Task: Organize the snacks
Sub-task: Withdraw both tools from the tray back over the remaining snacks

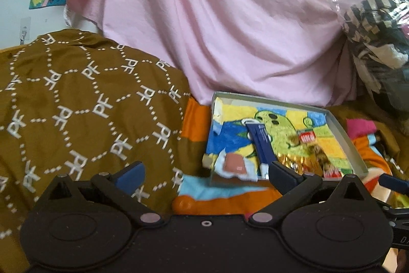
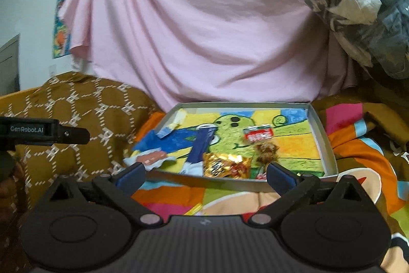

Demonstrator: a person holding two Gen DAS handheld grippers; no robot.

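Observation:
A shallow grey box (image 2: pixel 320 129) with a colourful cartoon lining lies on the bed; it also shows in the left wrist view (image 1: pixel 345 134). Inside lie a dark blue stick pack (image 2: pixel 200 145) (image 1: pixel 262 142), a gold wrapper (image 2: pixel 225 164), a red and white packet (image 2: pixel 258 134) (image 1: pixel 306 137), a brown snack (image 2: pixel 267 152) and a pink and white packet (image 2: pixel 152 157) (image 1: pixel 234 164). My left gripper (image 1: pixel 205 172) is open and empty at the box's near left corner. My right gripper (image 2: pixel 205 174) is open and empty, just before the box's near edge.
A brown patterned blanket (image 1: pixel 76 99) is heaped to the left. A pink sheet (image 2: pixel 204 30) hangs behind the box. A plastic-wrapped dark bundle (image 2: pixel 358 4) sits at the upper right. A multicoloured bedspread (image 2: pixel 363 145) lies under and right of the box.

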